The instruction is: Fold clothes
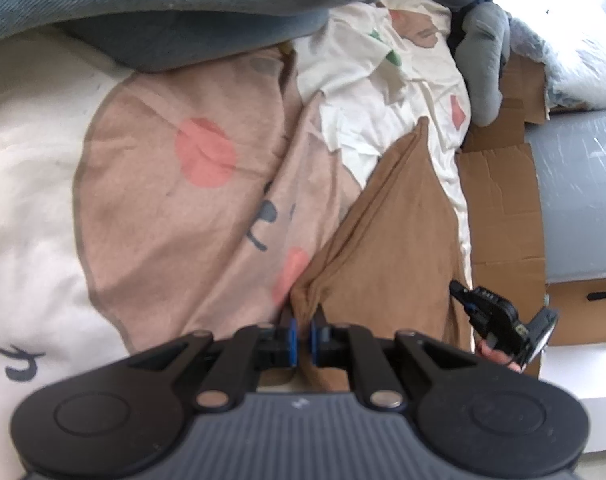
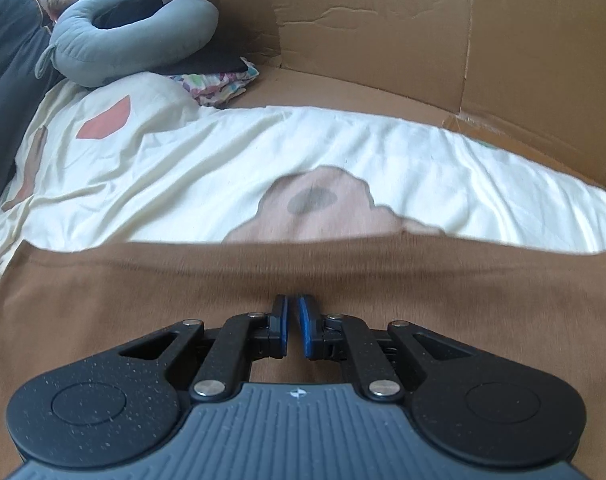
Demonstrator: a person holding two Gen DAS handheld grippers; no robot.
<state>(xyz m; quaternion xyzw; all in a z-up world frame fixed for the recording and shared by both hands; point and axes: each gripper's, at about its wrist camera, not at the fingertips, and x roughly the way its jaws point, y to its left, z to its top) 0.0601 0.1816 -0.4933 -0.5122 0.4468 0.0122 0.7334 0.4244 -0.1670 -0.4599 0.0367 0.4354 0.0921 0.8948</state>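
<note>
Left claw pinching a bunched corner of the brown garment at lower centre, right claw pinching its far edge, garment on the bear-print bed cover, cardboard behind

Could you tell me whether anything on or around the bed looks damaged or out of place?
The cardboard lining the wall beside the bed is creased and torn along its edges. The brown garment lies bunched where the left gripper pinches it.
</note>
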